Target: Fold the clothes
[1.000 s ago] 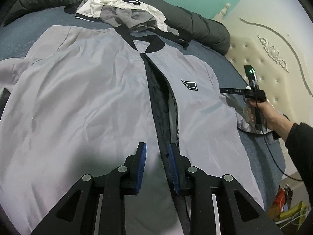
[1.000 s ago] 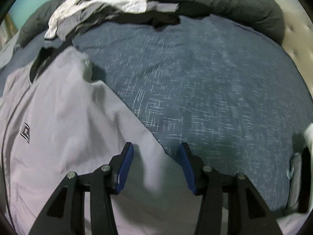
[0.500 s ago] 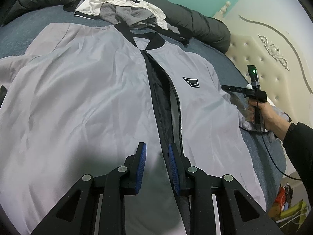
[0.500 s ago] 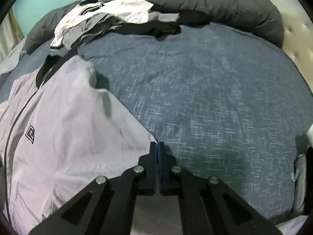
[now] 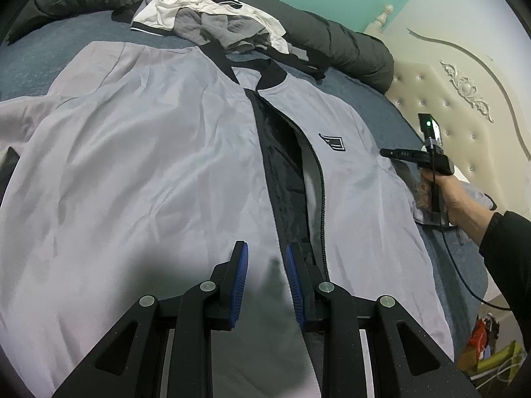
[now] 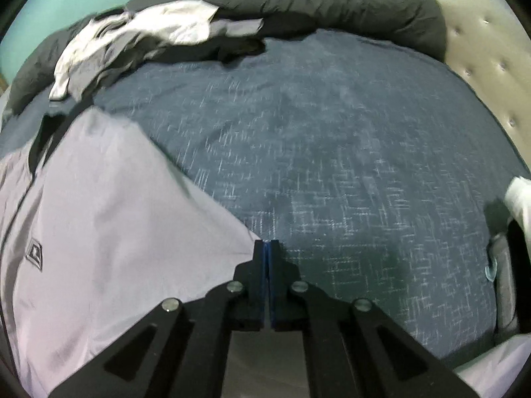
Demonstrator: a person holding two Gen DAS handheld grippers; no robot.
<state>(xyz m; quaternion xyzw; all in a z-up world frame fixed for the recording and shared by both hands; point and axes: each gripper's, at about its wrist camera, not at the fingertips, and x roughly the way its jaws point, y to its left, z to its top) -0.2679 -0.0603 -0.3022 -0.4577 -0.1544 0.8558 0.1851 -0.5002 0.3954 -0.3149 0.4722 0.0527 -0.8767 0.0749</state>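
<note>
A light grey jacket (image 5: 149, 165) lies front up on the bed, unzipped, with its black lining (image 5: 282, 165) showing. My left gripper (image 5: 265, 258) is at the bottom hem beside the zipper. Its jaws stand a little apart, and blurred fabric rises between the pads, which seem to press on it. In the right wrist view my right gripper (image 6: 267, 243) is shut, pinching the thin edge of the jacket (image 6: 116, 215) at its sleeve side. The left wrist view shows that gripper (image 5: 385, 153) in a person's hand (image 5: 454, 199), over the jacket's right sleeve.
A pile of white and grey clothes (image 5: 205, 10) lies beyond the collar, against a rolled dark duvet (image 5: 332, 39). Blue bed sheet (image 6: 332, 165) spreads to the right of the jacket. A padded cream headboard (image 5: 464, 99) bounds the right side. A cable (image 5: 464, 282) hangs from the right gripper.
My right gripper went from open to shut on the jacket's edge and rolled a little. The left gripper and the jacket's body stayed as they were.
</note>
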